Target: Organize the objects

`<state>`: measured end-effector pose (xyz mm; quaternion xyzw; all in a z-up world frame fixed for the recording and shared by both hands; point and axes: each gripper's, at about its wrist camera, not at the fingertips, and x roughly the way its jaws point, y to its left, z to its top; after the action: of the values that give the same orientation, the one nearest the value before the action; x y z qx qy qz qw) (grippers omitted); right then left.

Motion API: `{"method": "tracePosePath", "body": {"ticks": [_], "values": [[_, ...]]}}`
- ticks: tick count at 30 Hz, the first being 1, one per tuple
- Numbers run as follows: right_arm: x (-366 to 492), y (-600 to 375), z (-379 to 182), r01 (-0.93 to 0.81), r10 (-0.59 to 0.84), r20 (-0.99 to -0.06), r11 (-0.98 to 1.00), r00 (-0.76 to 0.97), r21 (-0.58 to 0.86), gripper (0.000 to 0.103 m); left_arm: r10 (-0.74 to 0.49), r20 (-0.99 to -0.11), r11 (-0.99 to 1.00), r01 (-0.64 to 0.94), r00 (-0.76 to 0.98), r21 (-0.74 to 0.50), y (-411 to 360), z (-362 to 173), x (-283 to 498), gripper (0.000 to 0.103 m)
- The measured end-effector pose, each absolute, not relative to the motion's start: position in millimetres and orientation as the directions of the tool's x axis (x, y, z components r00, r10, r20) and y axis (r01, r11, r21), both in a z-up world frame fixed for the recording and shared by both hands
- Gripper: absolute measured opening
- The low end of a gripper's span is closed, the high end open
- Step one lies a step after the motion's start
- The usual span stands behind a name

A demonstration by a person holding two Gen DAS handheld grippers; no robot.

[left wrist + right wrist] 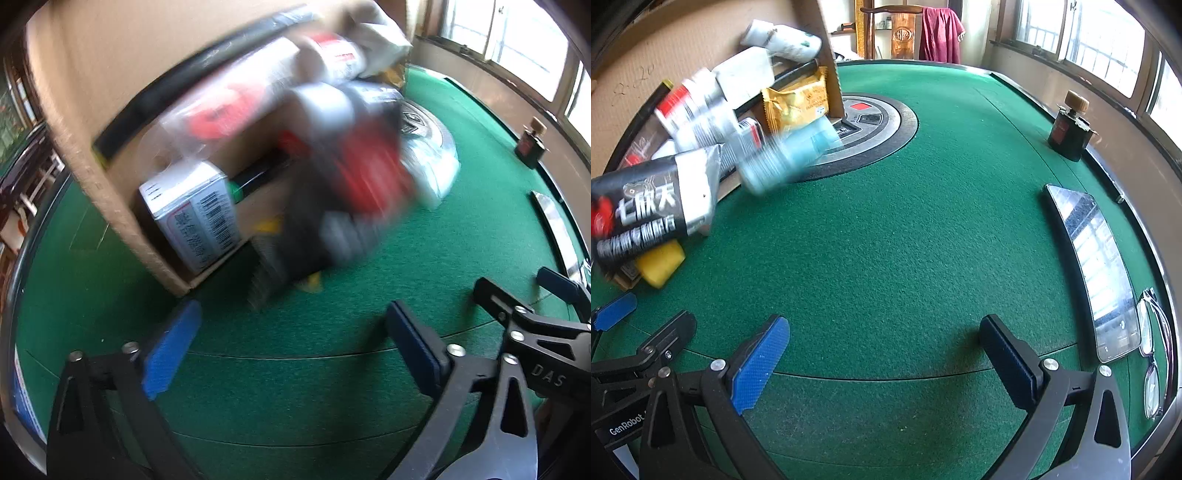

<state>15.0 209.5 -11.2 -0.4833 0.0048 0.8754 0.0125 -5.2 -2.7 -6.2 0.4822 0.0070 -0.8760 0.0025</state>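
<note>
A cardboard box (85, 122) lies tipped on its side on the green felt table (332, 332), and several items are spilling out, blurred by motion. In the left wrist view I see a white barcoded carton (195, 218) and a black and red packet (343, 206). In the right wrist view the same black packet (639, 214), a yellow block (661, 264), a pale blue bottle (786, 158) and a gold snack pack (796, 103) show. My left gripper (291, 354) is open and empty. My right gripper (886, 365) is open and empty.
A dark bottle with a wooden cap (1069, 129) stands at the table's far right edge. A phone (1097, 266) and eyeglasses (1154, 350) lie along the right rim. A round control panel (875, 125) sits at the table's centre. A chair with a red cloth (940, 33) stands behind.
</note>
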Motion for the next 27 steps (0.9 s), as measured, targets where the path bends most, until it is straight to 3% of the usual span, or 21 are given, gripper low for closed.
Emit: {"method": "tracePosePath", "body": {"ticks": [27], "values": [[14.9,208.4,-9.6,-0.029,0.019,-0.846,-1.0,-0.533,-0.004,0.103,0.002,-0.844,-1.0,0.01,-0.536,-0.008,-2.3,-5.2,-2.0,0.103]]}}
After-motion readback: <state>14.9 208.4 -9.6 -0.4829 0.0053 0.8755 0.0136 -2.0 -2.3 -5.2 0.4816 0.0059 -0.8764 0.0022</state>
